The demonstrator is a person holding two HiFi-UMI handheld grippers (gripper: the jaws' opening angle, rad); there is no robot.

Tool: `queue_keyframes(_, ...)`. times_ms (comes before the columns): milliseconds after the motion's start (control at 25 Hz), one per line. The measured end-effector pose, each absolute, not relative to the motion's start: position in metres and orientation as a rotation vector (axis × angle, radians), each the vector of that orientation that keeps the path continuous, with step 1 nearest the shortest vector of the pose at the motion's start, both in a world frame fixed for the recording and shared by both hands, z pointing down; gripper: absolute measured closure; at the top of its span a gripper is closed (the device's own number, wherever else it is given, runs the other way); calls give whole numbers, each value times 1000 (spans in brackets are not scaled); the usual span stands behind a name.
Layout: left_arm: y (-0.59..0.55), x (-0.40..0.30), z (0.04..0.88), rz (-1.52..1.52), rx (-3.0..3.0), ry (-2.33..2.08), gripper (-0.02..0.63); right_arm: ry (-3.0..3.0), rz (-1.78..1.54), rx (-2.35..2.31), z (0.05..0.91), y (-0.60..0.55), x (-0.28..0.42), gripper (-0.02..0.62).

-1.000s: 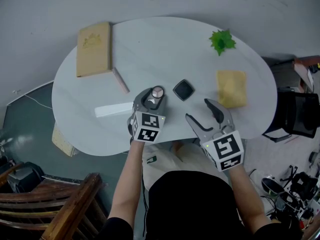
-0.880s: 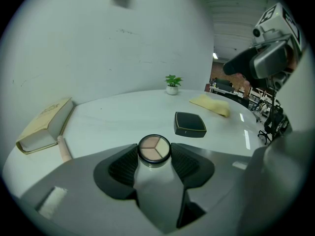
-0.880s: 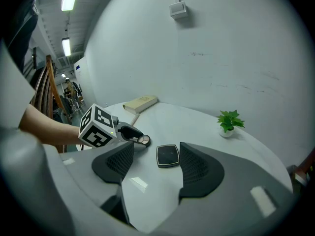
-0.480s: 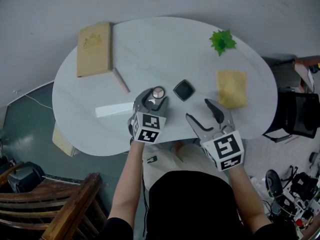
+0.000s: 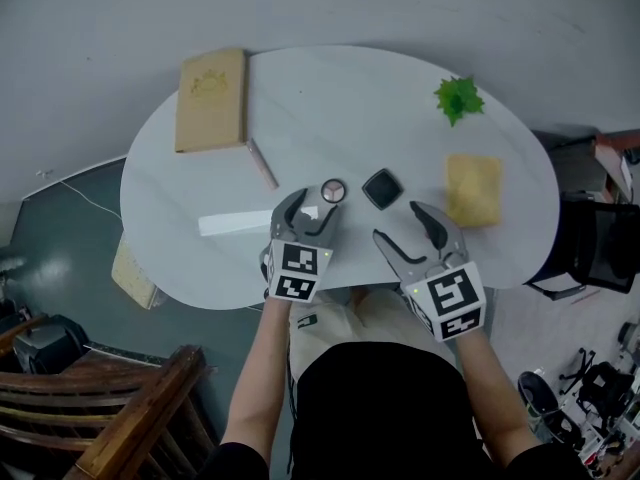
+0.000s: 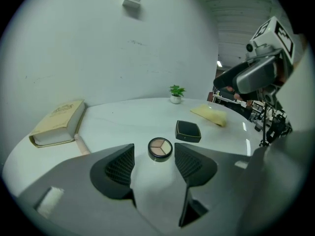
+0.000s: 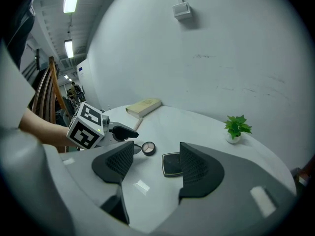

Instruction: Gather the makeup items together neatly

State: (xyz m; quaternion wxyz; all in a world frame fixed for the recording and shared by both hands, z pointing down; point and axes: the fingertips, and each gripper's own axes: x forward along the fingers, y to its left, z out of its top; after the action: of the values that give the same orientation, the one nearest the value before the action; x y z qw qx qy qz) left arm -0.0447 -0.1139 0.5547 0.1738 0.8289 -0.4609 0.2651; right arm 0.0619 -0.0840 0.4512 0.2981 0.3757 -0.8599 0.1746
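Observation:
A round eyeshadow compact (image 5: pixel 333 190) (image 6: pixel 160 148) lies on the white oval table (image 5: pixel 330 108), close to a black square compact (image 5: pixel 381 188) (image 6: pixel 188 131) on its right. My left gripper (image 5: pixel 308 211) (image 6: pixel 153 157) sits just short of the round compact; its jaws are opening and the pads touch nothing. My right gripper (image 5: pixel 410 230) (image 7: pixel 156 154) hovers open near the table's front edge, with the black compact (image 7: pixel 171 164) a little beyond its tips. A pink stick (image 5: pixel 262 163) and a white flat strip (image 5: pixel 235 223) lie to the left.
A tan book (image 5: pixel 212 100) lies at the back left, a small green plant (image 5: pixel 458 98) at the back right, a yellow cloth (image 5: pixel 473 190) at the right. A wooden chair (image 5: pixel 130 408) stands at the lower left and a black chair (image 5: pixel 600 233) at the right.
The left gripper's jaws spread and let go of the round compact, then drew back towards the person. The compact now rests beside the black one. The right gripper stayed where it was.

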Motion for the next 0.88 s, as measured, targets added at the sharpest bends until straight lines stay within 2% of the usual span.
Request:
queue_keyframes(560, -96, -140, 497, 639, 2270, -1460, 356, -2342, 449, 866, 446, -103, -41, 298)
queue_keyframes(880, -90, -197, 480, 597, 2248, -1489, 359, -2295, 442, 828, 468, -121, -102, 348)
